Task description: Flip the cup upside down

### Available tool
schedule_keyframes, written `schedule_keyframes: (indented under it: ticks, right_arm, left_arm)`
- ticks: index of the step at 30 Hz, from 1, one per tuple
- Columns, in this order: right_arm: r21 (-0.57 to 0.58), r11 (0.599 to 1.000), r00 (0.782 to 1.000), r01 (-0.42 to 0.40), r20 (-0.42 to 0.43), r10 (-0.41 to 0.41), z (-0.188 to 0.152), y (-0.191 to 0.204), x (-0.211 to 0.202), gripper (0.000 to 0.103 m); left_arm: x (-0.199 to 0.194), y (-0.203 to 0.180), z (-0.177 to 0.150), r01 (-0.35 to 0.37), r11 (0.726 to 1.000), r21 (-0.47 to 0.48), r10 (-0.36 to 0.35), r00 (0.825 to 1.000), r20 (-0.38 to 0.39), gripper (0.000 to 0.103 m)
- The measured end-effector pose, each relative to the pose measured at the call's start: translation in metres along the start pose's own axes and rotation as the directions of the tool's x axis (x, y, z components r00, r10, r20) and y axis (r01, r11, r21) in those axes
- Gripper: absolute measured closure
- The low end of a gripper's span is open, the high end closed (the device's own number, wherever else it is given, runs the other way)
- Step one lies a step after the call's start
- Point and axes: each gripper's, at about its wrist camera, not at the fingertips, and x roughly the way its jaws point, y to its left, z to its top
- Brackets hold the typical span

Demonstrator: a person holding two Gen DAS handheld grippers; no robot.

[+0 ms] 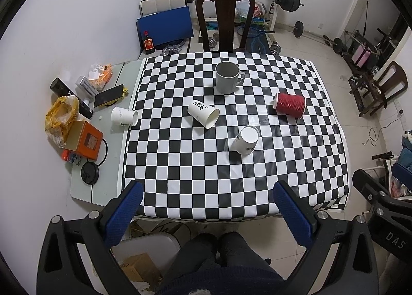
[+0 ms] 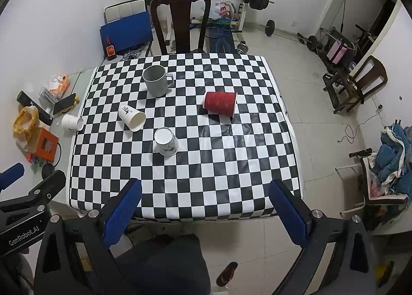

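Several cups sit on the checkered table [image 1: 257,192] [image 2: 231,186]. A grey mug [image 1: 228,77] [image 2: 157,80] stands upright at the back. A white paper cup [image 1: 204,114] [image 2: 132,116] lies on its side. Another white cup [image 1: 246,139] [image 2: 166,141] stands upside down, base up. A red ribbed cup [image 1: 290,104] [image 2: 220,103] lies on its side. A third white cup [image 1: 124,116] [image 2: 72,122] lies off the cloth at the left. My left gripper [image 1: 207,213] and right gripper [image 2: 204,211] are open and empty, above the near table edge.
Clutter fills the grey side table [image 1: 108,166]: a phone [image 1: 108,95], an orange box [image 1: 83,140], a yellow bag [image 1: 60,117], a dark bottle [image 1: 70,98]. A dark wooden chair [image 1: 225,19] stands behind the table. Weights line the back wall.
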Motion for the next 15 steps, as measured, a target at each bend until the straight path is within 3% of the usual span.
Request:
schedule_keyframes:
  ticks: [15]
  right_arm:
    - [0.003, 1.0, 1.0, 0.0, 0.003, 0.0, -0.0014, -0.0001, -0.0009, 0.003]
  left_arm:
    - [-0.0017, 0.0022, -0.0016, 0.005, 1.0, 0.002, -0.005, 1.0, 0.001, 0.0]
